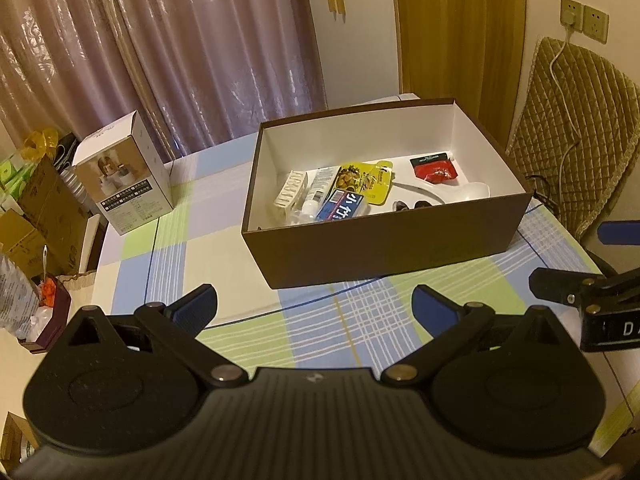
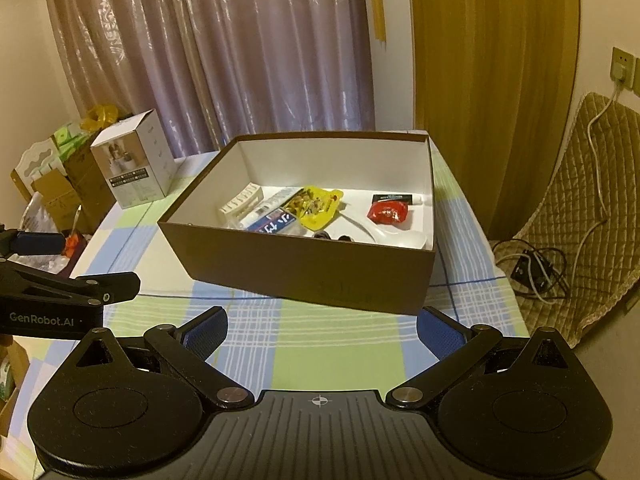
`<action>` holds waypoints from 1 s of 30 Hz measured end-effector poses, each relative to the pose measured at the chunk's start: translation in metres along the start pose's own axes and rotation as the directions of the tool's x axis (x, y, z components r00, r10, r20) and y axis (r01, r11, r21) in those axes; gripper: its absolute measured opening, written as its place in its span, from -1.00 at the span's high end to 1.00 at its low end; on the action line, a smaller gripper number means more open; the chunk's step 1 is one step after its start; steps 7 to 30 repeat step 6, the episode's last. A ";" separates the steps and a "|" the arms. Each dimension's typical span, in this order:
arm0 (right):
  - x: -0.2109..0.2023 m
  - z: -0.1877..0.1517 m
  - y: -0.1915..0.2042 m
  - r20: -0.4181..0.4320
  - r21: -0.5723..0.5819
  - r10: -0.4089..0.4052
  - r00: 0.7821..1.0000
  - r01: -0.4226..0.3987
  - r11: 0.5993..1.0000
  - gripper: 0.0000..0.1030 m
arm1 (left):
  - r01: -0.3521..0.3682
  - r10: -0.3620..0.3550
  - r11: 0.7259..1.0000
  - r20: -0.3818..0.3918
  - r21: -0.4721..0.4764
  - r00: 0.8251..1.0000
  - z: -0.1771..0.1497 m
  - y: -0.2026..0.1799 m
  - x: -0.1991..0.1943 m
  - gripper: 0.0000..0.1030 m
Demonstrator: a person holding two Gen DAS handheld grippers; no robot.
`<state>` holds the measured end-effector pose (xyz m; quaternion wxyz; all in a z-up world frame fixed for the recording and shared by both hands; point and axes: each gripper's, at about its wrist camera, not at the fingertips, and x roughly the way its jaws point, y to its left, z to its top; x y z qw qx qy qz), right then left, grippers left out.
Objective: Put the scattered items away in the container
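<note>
Seen from the left wrist: left hand-held gripper (image 1: 314,306) at 6 o'clock, blue pads spread wide apart, nothing between them, hovering over a checked worktop (image 1: 168,256). Brown box (image 1: 384,240) at 1 o'clock, open-topped, holding a yellow snack pouch (image 1: 366,180), a blue packet (image 1: 342,206), a red packet (image 1: 436,168), a white tube (image 1: 318,194) and a white spoon (image 1: 460,192). White carton (image 1: 128,176) upright at 10 o'clock, well apart from the box. Right hand-held gripper (image 1: 568,260) poking in at 3 o'clock, fingers apart. Seen from the right wrist: same gripper at 6 o'clock, pads wide apart and empty, just short of the box's near wall; all items lying on the box floor, yellow pouch overlapping the blue packet; left gripper at 9 o'clock.
</note>
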<state>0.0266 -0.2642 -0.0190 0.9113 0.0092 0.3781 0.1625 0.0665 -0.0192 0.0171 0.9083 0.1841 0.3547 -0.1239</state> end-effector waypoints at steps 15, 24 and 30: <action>0.001 0.001 -0.001 0.005 0.005 0.000 1.000 0.000 1.000 -1.00 | -0.004 0.004 1.000 0.029 0.009 1.000 0.002 -0.001 -0.002 -0.98; 0.001 0.001 -0.001 0.005 0.005 0.000 1.000 0.000 1.000 -1.00 | -0.004 0.004 1.000 0.029 0.009 1.000 0.002 -0.001 -0.002 -0.98; 0.001 0.001 -0.001 0.005 0.005 0.000 1.000 0.000 1.000 -1.00 | -0.004 0.004 1.000 0.029 0.009 1.000 0.002 -0.001 -0.002 -0.98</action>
